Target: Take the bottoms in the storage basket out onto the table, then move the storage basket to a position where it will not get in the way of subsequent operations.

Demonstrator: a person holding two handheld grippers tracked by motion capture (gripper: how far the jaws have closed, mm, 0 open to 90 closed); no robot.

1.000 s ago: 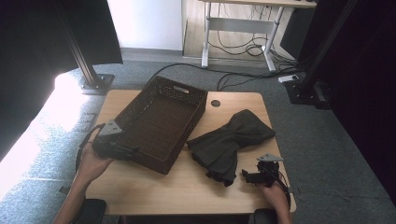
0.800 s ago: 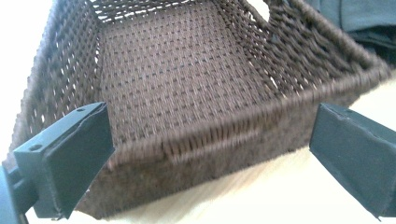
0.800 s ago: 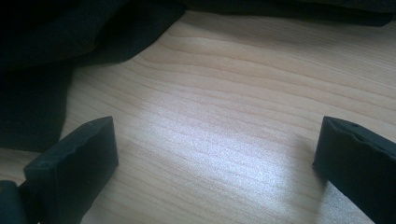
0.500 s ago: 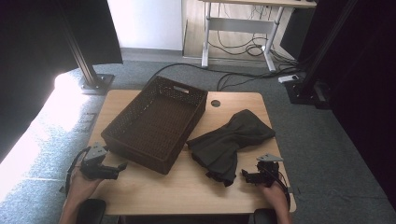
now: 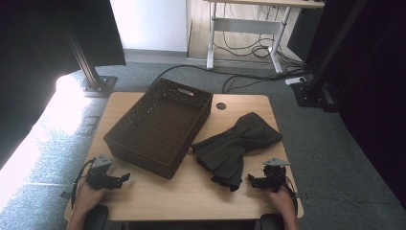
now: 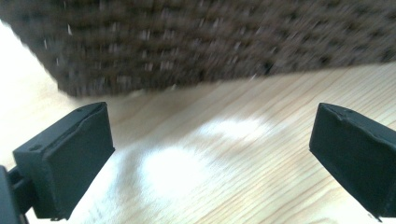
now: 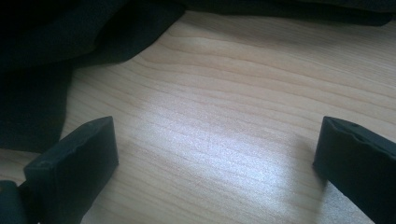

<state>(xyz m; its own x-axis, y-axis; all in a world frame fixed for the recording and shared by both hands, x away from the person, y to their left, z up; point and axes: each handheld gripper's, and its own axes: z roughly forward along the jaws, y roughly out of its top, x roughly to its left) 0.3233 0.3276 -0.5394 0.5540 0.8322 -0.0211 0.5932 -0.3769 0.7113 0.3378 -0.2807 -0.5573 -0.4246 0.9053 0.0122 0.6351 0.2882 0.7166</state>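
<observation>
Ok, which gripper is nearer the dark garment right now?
Right. The right gripper sits open at the table's near edge just beside the dark garment, not touching. The left gripper is open by the woven basket, which lies between it and the garment.

Each hand holds a black two-jaw gripper: the left gripper [image 5: 125,177] beside the woven basket's [image 5: 158,127] near corner, the right gripper [image 5: 250,179] far across from it. Both carry a grey three-cornered plate on top and trail a black cable looping back past the wrist. The jaws are blocky, matt black pads [image 6: 70,158] with slightly rounded edges. Forearms are bare.
</observation>
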